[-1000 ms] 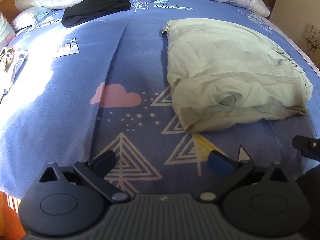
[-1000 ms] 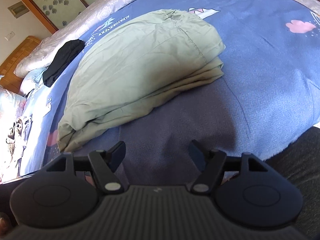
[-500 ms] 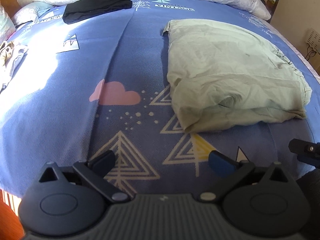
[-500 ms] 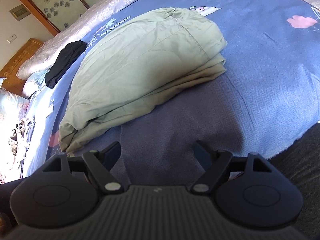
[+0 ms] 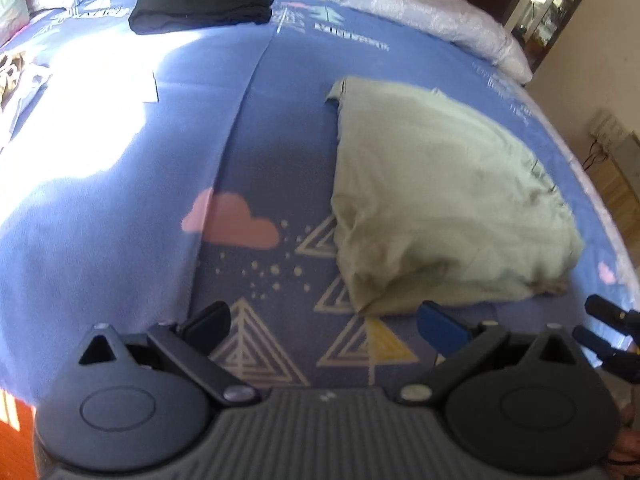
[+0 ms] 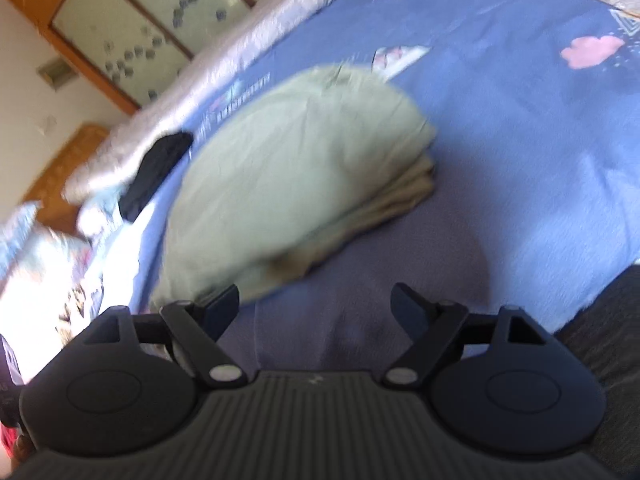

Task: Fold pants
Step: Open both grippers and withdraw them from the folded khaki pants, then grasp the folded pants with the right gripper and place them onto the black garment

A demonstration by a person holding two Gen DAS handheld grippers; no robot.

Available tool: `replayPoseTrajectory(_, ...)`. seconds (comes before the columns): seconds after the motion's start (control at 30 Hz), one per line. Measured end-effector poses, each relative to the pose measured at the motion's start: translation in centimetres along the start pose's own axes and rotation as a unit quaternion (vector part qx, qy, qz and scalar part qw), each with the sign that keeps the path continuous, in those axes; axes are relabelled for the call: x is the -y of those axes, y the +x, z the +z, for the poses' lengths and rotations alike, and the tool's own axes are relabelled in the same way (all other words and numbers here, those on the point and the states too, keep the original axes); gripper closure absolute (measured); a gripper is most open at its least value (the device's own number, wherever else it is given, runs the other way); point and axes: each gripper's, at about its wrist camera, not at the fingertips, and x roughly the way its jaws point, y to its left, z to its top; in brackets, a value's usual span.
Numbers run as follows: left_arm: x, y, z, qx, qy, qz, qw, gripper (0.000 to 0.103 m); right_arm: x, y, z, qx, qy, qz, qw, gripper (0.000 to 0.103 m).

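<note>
On a blue patterned bed (image 5: 120,208), folded pale-green pants (image 5: 440,200) are lying near the front edge while the left gripper (image 5: 324,322) and right gripper (image 6: 316,300) are hovering, angled downward, jaws apart and empty, the right's just widening.

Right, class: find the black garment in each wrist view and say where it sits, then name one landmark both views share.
Left wrist view: the black garment lies at top left, on the far part of the bed.
Right wrist view: it shows small at left of centre, beyond the green pants.
Shared landmark: the folded green pants, right of centre in the left view, central in the right.
</note>
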Motion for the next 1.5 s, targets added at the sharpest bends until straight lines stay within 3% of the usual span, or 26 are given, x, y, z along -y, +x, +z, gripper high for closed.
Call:
replayPoseTrajectory(0.07, -0.3, -0.3, 2.0, 0.008, -0.009, -0.038, 0.9992, 0.0, 1.6, -0.6, 1.2, 0.02, 0.024, 0.006, 0.999, 0.018)
replayPoseTrajectory(0.2, -0.9, 2.7, 5.8, -0.028, -0.047, -0.111, 0.9923, 0.0, 5.6, -0.1, 3.3, 0.022, 0.124, 0.044, 0.991, 0.018)
replayPoseTrajectory(0.3, -1.0, 6.5, 7.4, -0.062, -0.079, -0.105, 0.9894, 0.0, 7.4, 1.2, 4.2, 0.005, 0.186, 0.067, 0.98, 0.018)
replayPoseTrajectory(0.43, -1.5, 10.5, 7.5, -0.108, -0.128, -0.104, 0.9804, 0.0, 7.0, 2.8, 5.7, -0.014, 0.173, 0.053, 0.983, 0.017)
replayPoseTrajectory(0.53, -0.3, 11.0, 7.5, -0.1, -0.114, -0.099, 0.9835, 0.0, 6.0, 4.6, 7.4, -0.039, 0.127, 0.046, 0.99, 0.013)
replayPoseTrajectory(0.63, 1.4, 11.9, 7.4, -0.108, -0.093, -0.123, 0.9821, 0.002, 4.7, 7.2, 8.7, -0.059, 0.075, 0.043, 0.995, 0.009)
replayPoseTrajectory(0.7, 3.4, 11.6, 6.8, -0.094, -0.043, -0.086, 0.991, 0.008, 3.1, 9.0, 9.1, -0.078, 0.034, 0.036, 0.996, 0.009)
replayPoseTrajectory(0.73, 3.9, 11.4, 6.7, -0.089, -0.029, -0.077, 0.9926, 0.022, 2.5, 9.3, 8.9, -0.082, 0.011, 0.026, 0.996, 0.01)
replayPoseTrajectory(0.77, 4.1, 11.0, 6.7, -0.087, -0.022, -0.082, 0.9926, 0.046, 1.6, 9.5, 8.6, -0.084, -0.013, 0.016, 0.996, 0.018)
replayPoseTrajectory(0.83, 3.7, 10.4, 6.9, -0.086, -0.031, -0.094, 0.9913, 0.066, 0.2, 10.0, 7.8, -0.1, -0.033, 0.016, 0.994, 0.059)
replayPoseTrajectory(0.87, 3.3, 9.9, 7.2, -0.083, -0.034, -0.101, 0.9908, 0.077, -0.7, 9.8, 7.5, -0.099, -0.051, 0.017, 0.994, 0.065)
replayPoseTrajectory(0.9, 2.7, 9.1, 7.7, -0.077, -0.042, -0.113, 0.9897, 0.08, -1.9, 9.3, 7.2, -0.095, -0.073, 0.02, 0.993, 0.067)
replayPoseTrajectory(1.07, -1.0, 4.2, 13.1, 0.007, -0.079, -0.163, 0.9833, 0.087, -9.6, 8.8, 10.7, -0.047, -0.124, 0.101, 0.986, 0.073)
replayPoseTrajectory(1.23, -6.0, 0.2, 23.2, 0.111, -0.082, -0.157, 0.9779, 0.087, -22.0, 13.8, 16.7, 0.001, -0.203, 0.174, 0.964, 0.076)
replayPoseTrajectory(1.4, -10.1, -2.0, 36.1, 0.237, -0.039, -0.093, 0.9663, 0.087, -33.1, 22.3, 22.5, 0.072, -0.251, 0.237, 0.936, 0.076)
replayPoseTrajectory(1.5, -13.6, -0.2, 42.0, 0.29, -0.023, -0.034, 0.9561, 0.086, -37.0, 29.4, 24.7, 0.107, -0.257, 0.259, 0.925, 0.076)
